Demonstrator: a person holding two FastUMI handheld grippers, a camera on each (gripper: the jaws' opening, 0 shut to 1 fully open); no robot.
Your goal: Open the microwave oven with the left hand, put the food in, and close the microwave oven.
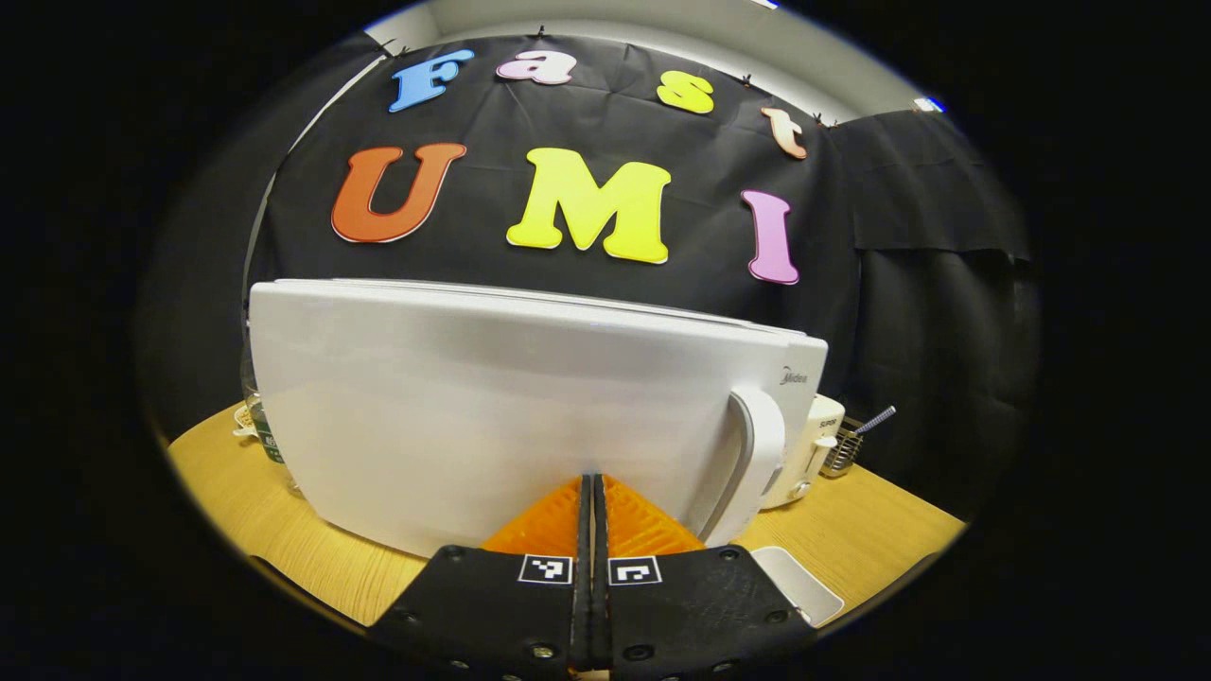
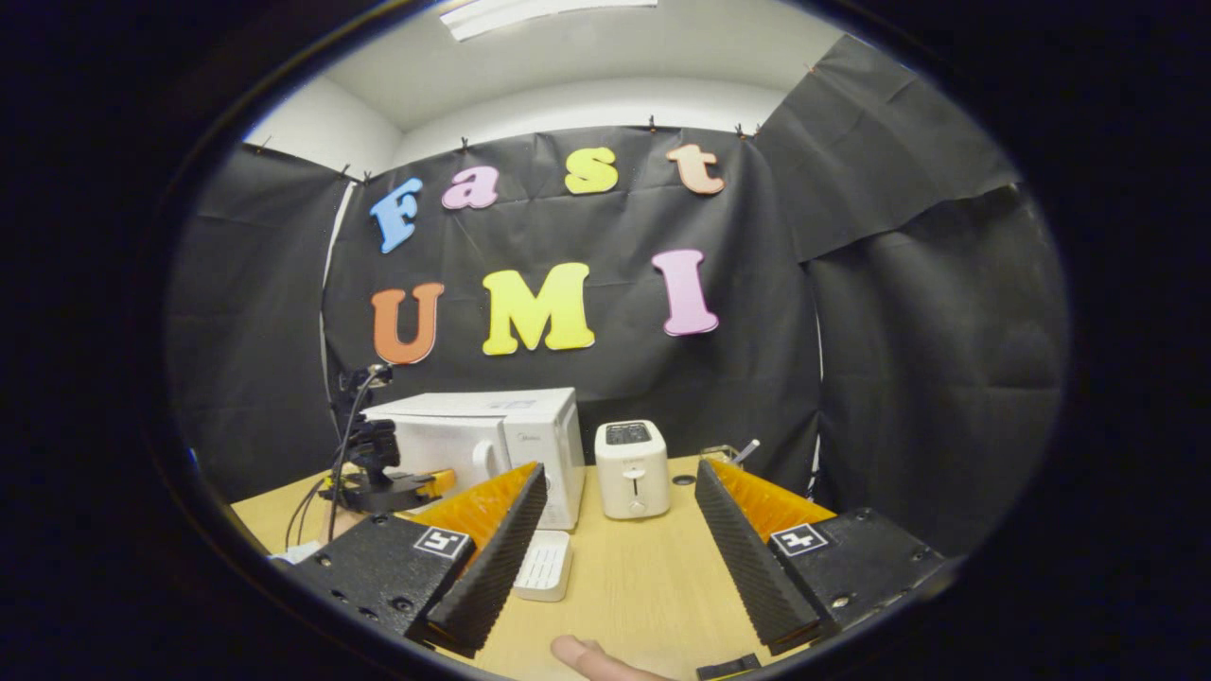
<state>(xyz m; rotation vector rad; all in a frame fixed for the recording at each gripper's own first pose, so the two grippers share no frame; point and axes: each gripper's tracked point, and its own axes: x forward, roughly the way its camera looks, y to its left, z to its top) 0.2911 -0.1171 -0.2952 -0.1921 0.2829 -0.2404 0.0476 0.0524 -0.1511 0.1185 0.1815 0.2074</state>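
Note:
The white microwave stands on the wooden table with its door shut and its curved handle at the door's right edge. My left gripper is shut with nothing between its fingers, its tips close against the door just left of the handle. In the right gripper view the microwave sits farther back at the left, with the left gripper in front of its door. My right gripper is open and holds nothing, low over the table. A white ridged tray lies by its left finger.
A white toaster stands right of the microwave, also seen as the toaster beside a wire basket. A person's fingertip shows at the bottom edge. The wooden table has bare room between my right fingers.

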